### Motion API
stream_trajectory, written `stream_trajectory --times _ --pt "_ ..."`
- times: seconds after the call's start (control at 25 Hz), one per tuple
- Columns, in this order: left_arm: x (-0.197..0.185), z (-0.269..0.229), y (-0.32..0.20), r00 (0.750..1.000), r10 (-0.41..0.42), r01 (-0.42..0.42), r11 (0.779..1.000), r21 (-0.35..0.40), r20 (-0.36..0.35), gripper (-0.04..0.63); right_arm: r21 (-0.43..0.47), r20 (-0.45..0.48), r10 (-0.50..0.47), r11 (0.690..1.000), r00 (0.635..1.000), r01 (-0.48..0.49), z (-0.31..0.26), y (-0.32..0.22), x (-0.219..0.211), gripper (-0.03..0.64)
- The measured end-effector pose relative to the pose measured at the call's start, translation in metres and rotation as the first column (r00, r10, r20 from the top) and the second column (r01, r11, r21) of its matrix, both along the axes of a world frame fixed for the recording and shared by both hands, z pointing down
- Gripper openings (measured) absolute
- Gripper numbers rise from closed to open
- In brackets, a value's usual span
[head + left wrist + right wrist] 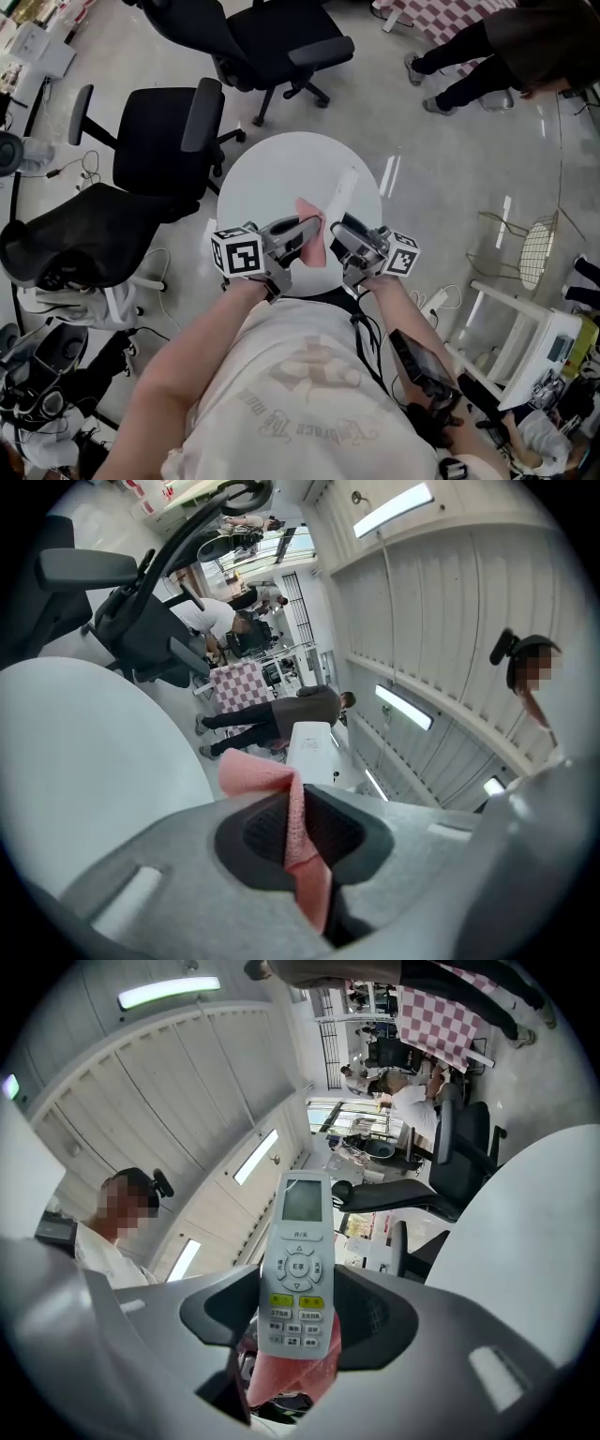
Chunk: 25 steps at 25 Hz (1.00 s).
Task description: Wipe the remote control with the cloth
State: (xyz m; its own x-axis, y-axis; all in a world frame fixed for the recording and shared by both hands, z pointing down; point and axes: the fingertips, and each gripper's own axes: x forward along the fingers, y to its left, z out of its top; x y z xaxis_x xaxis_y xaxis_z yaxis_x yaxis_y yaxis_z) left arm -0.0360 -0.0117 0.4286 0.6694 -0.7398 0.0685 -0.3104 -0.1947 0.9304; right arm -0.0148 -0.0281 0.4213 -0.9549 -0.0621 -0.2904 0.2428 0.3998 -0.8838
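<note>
A white remote control (296, 1265) with a small screen and yellow buttons stands out between the jaws of my right gripper (298, 1321), which is shut on its lower end. In the head view the remote (342, 191) slants up over the round white table (272, 173). My left gripper (305, 227) is shut on a pink cloth (286, 832), which hangs folded between its jaws. The cloth (310, 234) sits between the two grippers, right beside the remote's lower end, and shows as pink cloth (286, 1372) beneath the remote. My right gripper (339, 230) is next to the left one.
Black office chairs (159, 141) stand left of and behind the table. A white stand (539, 342) and a wire basket (534, 248) are on the right. A person's legs (469, 66) show at the far right. Cables lie on the floor at left.
</note>
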Motion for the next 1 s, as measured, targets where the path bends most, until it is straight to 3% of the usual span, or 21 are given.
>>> stream_trajectory --times 0.32,0.64,1.0 --pt "-0.012 -0.011 -0.016 0.997 -0.064 0.064 0.998 0.017 -0.041 0.025 0.05 -0.059 -0.074 0.996 0.996 0.077 0.007 0.023 -0.011 0.255" --pt "-0.016 -0.025 -0.027 0.998 -0.064 0.066 0.997 0.048 -0.027 0.026 0.094 -0.133 -0.143 0.983 0.981 0.156 0.017 0.042 -0.012 0.253" --pt "-0.029 -0.038 -0.042 0.998 -0.069 0.068 0.994 0.088 0.006 0.026 0.159 -0.224 -0.236 0.948 0.946 0.274 0.028 0.066 -0.009 0.252"
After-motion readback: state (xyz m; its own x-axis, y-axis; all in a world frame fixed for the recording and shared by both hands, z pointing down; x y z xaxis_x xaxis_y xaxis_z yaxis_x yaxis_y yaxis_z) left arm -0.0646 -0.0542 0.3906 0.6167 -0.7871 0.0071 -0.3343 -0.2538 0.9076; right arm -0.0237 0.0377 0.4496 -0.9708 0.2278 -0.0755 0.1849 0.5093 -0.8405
